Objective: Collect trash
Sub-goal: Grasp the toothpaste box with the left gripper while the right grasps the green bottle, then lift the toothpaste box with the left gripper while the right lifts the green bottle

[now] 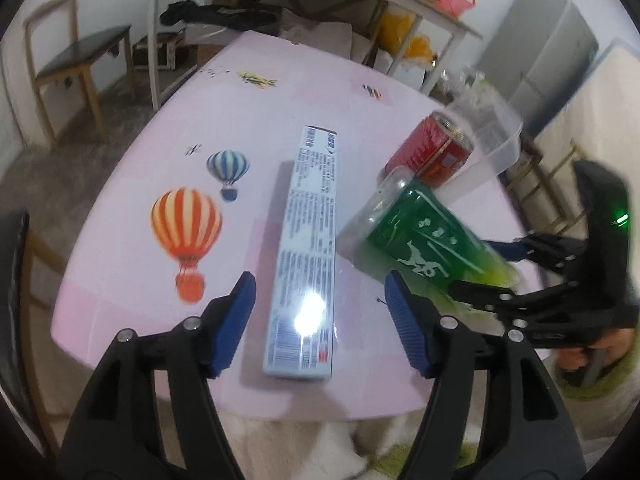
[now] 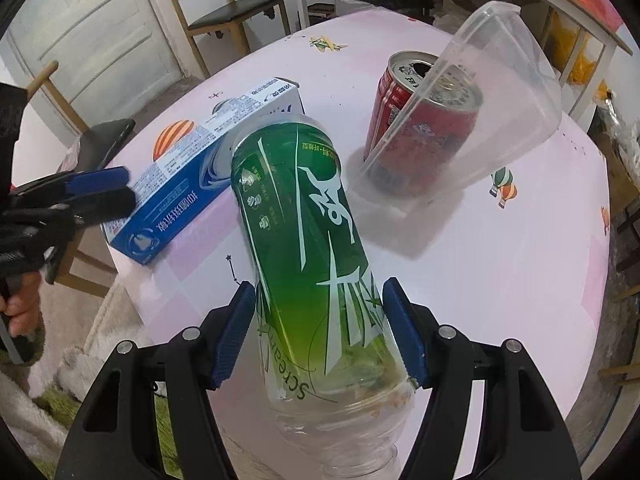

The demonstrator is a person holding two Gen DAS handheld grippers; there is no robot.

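I am clamping the right hand-held gripper on the light, slippery, crushable bottle at its lower-centre label band, left hand-held gripper hanging apart.

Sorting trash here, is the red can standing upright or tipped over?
Upright: the red can stands on its base, opened top facing up, with the clear container leaning over it.

— What do we have here?
— We see a green-labelled plastic bottle lying tilted, a long blue toothpaste box lying flat, and an opened red can standing upright under a tipped clear container.
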